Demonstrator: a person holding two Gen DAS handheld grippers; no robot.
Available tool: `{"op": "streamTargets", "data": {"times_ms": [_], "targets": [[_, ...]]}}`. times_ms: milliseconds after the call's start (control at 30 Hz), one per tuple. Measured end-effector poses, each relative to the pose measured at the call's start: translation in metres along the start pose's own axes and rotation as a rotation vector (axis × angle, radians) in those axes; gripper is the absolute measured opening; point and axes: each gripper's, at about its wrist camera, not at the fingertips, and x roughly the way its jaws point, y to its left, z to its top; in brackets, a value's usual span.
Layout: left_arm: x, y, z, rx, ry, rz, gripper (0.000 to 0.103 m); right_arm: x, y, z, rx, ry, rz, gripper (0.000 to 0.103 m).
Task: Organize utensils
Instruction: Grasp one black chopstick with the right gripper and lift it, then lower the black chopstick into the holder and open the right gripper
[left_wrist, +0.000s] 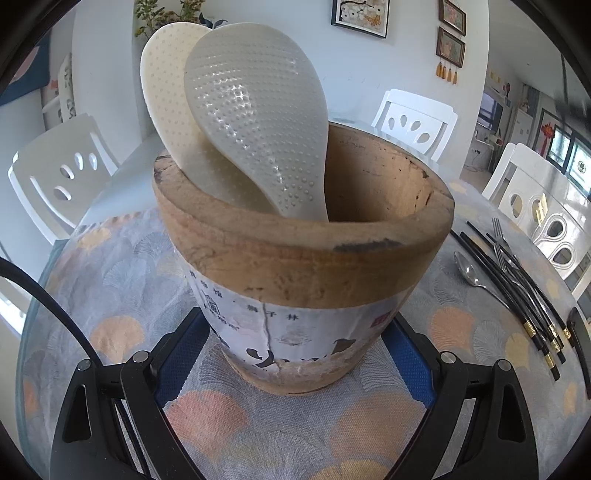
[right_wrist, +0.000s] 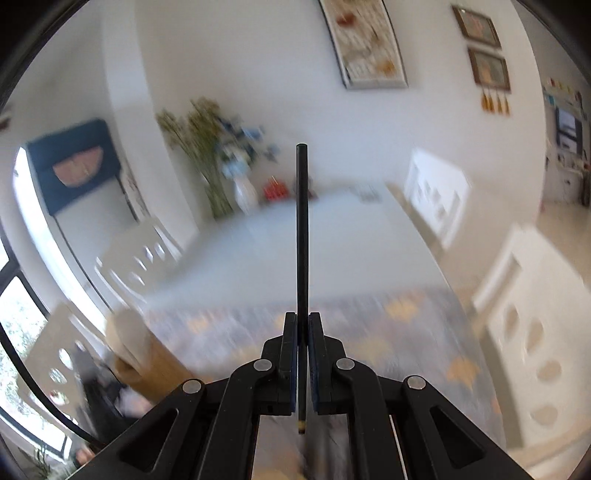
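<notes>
A single black chopstick (right_wrist: 302, 236) is clamped between the closed jaws of the right gripper (right_wrist: 303, 332); its long axis runs straight ahead along the fingers, the gold-tipped end to the rear. The wooden holder (left_wrist: 303, 254) is braced between the widely spread pads of the left gripper (left_wrist: 295, 354), which appear to touch its base. In the blurred right wrist view the holder is seen low and to the left of the chopstick, apparently well apart. Two rice paddles (left_wrist: 255, 122) are counted inside the holder. To the right of the holder, on the tablecloth (left_wrist: 122, 266), one spoon (left_wrist: 471, 271), one fork (left_wrist: 500, 236) and what appear to be three more chopsticks (left_wrist: 524, 299) remain.
</notes>
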Motion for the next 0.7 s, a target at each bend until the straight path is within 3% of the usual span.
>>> {"op": "streamTargets", "data": {"times_ms": [267, 567, 700], "targets": [[0.001, -0.001, -0.001, 0.011, 0.003, 0.008, 0.093, -0.015, 0.081, 0.057, -0.064, -0.228, 0.117, 0.005], [-0.001, 0.003, 0.000, -0.014, 0.002, -0.022, 0.093, -0.005, 0.144, 0.065, -0.090, -0.235, 0.264, 0.005], [-0.001, -0.001, -0.001, 0.007, -0.001, 0.006, 0.093, 0.008, 0.164, 0.057, -0.118, -0.197, 0.307, 0.005]]}}
